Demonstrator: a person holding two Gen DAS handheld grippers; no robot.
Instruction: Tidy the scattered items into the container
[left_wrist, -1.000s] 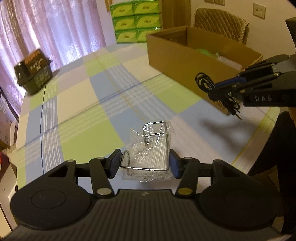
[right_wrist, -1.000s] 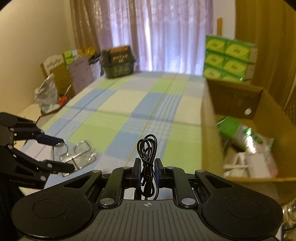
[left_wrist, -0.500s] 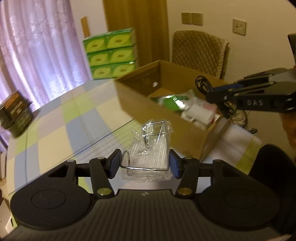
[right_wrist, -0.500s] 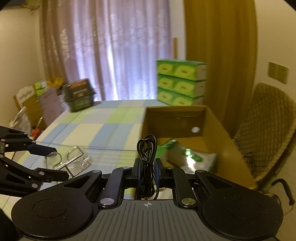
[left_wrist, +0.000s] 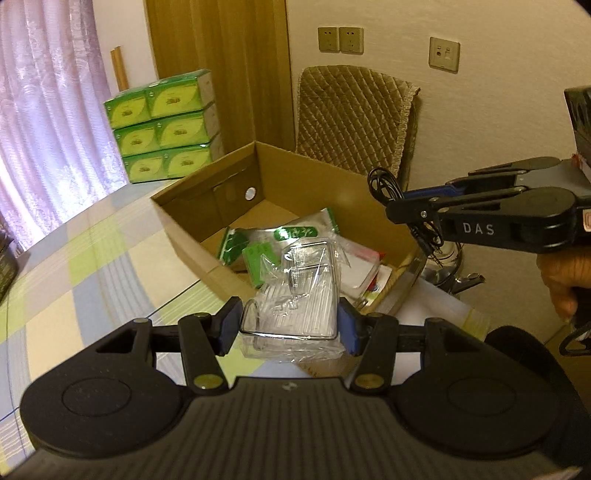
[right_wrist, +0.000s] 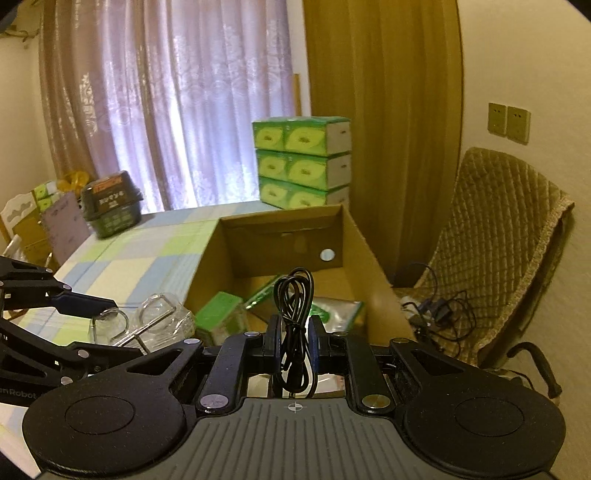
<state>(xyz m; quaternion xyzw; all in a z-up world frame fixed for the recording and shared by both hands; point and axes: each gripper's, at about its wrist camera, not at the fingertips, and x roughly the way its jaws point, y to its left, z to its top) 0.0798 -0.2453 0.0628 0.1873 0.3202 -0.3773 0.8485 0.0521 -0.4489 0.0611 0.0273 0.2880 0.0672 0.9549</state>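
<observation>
Left tongs (left_wrist: 290, 328) pinching a clear plastic pack of wire hooks (left_wrist: 295, 295), pads on both its sides, pack held up in the air at the near edge of the cardboard box (left_wrist: 192, 236). Same pack shows in the right wrist view, low left, beside the box's near-left corner.
Right tongs (right_wrist: 293, 338) pressed together on a coiled black cable (right_wrist: 295, 299); loop sticks up above the pads, plug end hangs below. In the left view, the right tongs sit over the box's right wall, cable dangling at the rim.
Box is open-topped, sits on the checked bench (left_wrist: 74, 266). Inside: green-and-silver foil packs (left_wrist: 280, 236), a small green box (right_wrist: 218, 317), white packets, partly hidden.
Further back: stacked green tissue boxes (right_wrist: 301, 162) on the bench's far end, dark green basket (right_wrist: 110, 208) far left, quilted chair (left_wrist: 354, 118) behind the box, curtain (right_wrist: 166, 110) at the back.
</observation>
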